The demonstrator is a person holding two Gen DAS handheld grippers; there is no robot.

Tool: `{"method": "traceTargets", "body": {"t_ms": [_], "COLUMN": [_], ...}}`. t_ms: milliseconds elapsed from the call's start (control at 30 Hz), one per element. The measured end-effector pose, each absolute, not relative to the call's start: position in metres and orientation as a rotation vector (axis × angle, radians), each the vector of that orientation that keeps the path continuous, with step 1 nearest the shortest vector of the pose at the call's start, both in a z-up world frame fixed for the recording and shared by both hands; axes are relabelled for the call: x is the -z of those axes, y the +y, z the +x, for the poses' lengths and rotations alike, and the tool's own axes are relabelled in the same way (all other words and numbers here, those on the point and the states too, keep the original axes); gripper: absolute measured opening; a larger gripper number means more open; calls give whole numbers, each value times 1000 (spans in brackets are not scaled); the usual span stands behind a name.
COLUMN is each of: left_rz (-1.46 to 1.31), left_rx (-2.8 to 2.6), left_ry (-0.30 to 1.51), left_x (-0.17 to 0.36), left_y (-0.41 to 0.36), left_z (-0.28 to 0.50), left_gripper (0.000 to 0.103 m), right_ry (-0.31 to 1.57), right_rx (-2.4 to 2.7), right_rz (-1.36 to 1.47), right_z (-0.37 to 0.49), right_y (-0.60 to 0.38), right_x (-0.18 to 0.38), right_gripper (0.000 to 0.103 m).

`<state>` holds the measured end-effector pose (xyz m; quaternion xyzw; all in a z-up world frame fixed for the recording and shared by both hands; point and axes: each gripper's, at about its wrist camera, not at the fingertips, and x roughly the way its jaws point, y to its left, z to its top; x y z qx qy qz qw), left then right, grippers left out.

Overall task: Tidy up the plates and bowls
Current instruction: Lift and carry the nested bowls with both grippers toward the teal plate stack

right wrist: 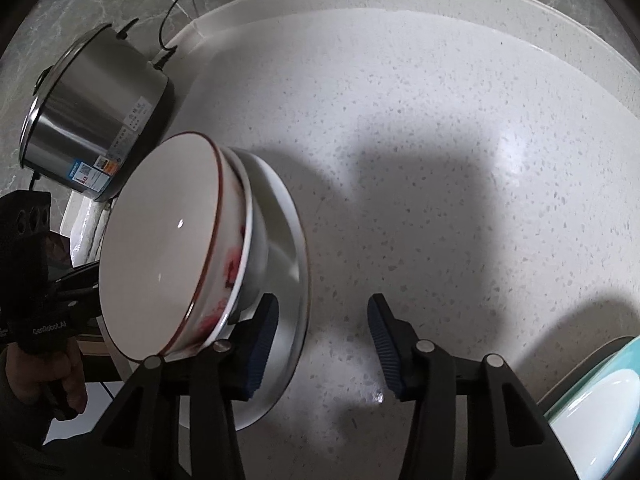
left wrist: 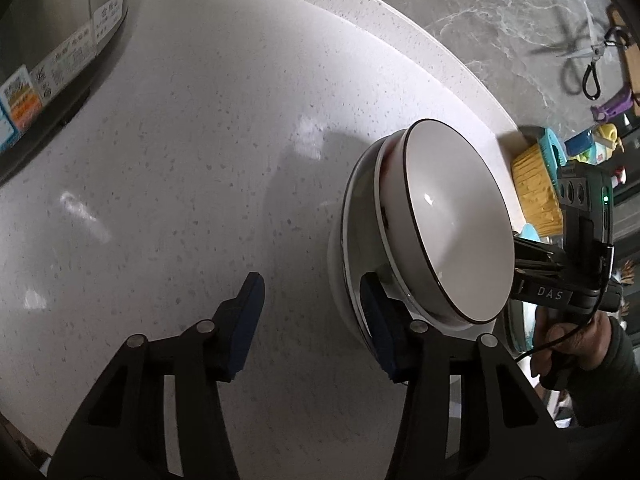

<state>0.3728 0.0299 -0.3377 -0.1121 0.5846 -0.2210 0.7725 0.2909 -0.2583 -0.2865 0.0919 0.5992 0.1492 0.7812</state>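
Left tongs (left wrist: 312, 320) part open, empty; one pad beside the stack's lower plate (left wrist: 356, 240). Stack sits on the desk (left wrist: 200, 140): bowl (right wrist: 160, 240) on top, nested. Right tongs (right wrist: 320, 344) part open, nothing pinched. Best to close both on the bottom rim evenly, lift level.

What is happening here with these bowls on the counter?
A person holds a gripper in each hand, one on either side of a stack of dishes: a white bowl nested in another bowl on a plate, on the speckled counter. The left gripper and right gripper each have one finger at the plate's edge, and their fingers stand apart. A steel cooker stands behind.
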Motion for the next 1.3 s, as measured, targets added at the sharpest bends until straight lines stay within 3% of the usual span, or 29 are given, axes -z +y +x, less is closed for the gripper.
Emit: {"method": "traceTargets", "body": {"t_ms": [100, 233, 367, 467, 567, 633, 1300], "left_rz": [-235, -212, -216, -192, -144, -123, -54], "left_rx": [507, 516, 518, 545, 555, 559, 605], "left_ry": [1250, 1248, 1236, 1211, 1193, 1195, 1187], "left_x": [342, 345, 347, 345, 338, 337, 336], "left_y": [26, 14, 4, 3, -13, -21, -21], "left_z": [377, 382, 387, 387, 391, 395, 402], "left_gripper": [47, 47, 46, 34, 21, 18, 18], "right_ry": [1291, 1284, 1267, 1263, 1256, 1250, 1253], "right_rx": [-329, -355, -330, -326, -329, -312, -349], "right_rz": [177, 155, 155, 153, 168, 164, 126], "right_z": [290, 288, 288, 288, 289, 290, 294], "right_y": [-255, -247, -247, -248, -244, -243, -246], "right_x": [289, 290, 289, 288, 288, 288, 287], "right_gripper": [51, 34, 33, 33, 22, 22, 24]}}
